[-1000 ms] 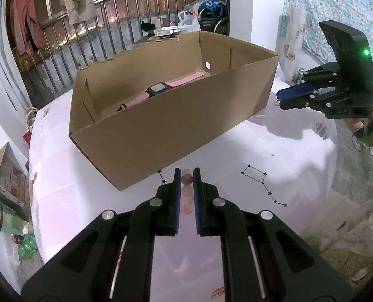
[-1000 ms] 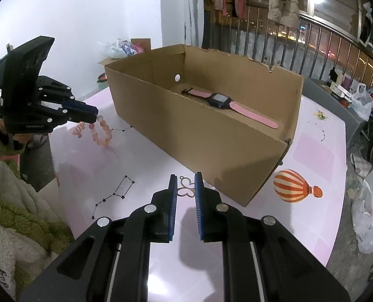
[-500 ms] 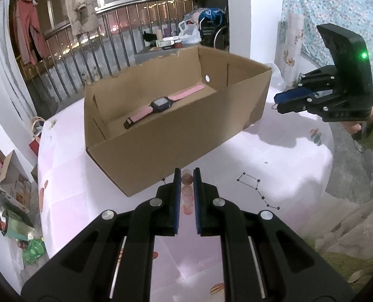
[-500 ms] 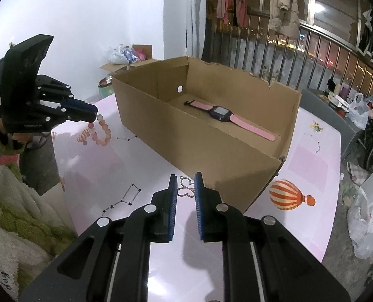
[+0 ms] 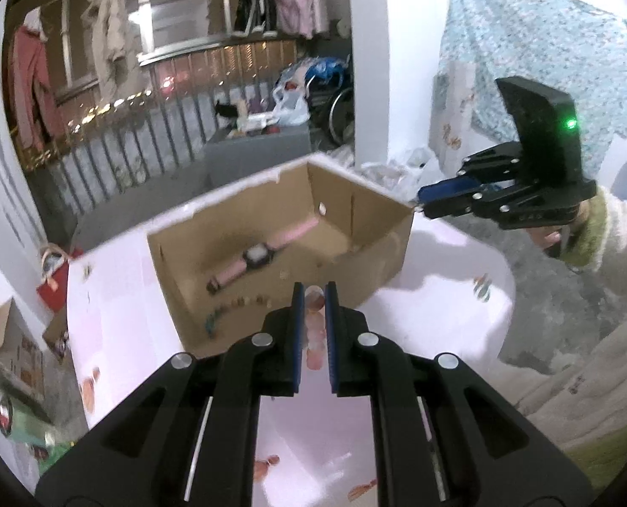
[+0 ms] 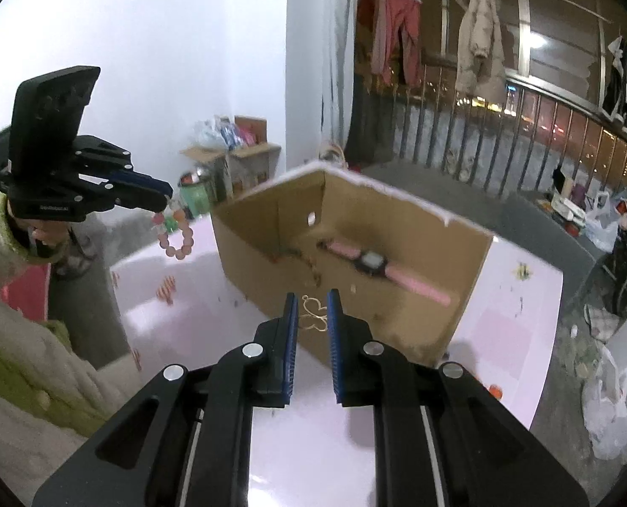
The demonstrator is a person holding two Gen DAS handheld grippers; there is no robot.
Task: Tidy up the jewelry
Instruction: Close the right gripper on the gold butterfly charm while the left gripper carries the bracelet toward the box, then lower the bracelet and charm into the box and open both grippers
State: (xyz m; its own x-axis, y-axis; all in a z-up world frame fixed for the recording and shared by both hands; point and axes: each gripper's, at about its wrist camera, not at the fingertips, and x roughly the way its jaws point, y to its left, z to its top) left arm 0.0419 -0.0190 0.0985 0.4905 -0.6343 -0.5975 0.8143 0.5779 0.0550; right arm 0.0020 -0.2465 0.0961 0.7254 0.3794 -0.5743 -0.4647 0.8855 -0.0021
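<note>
I had lifted both grippers: the left gripper [image 5: 312, 302] pinched the bead bracelet [image 6: 177, 234], the right gripper [image 6: 312, 310] probably a gold butterfly trinket [image 6: 313, 317], the cardboard box [image 5: 381, 262] now below the fingertips.

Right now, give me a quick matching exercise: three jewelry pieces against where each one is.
Things:
1. pink bead bracelet
2. gold butterfly charm
3. pink watch

Places:
A. lying inside the cardboard box
B. pinched in the left tool, dangling
C. pinched in the right tool

Pairs: 1-B, 2-C, 3-A
</note>
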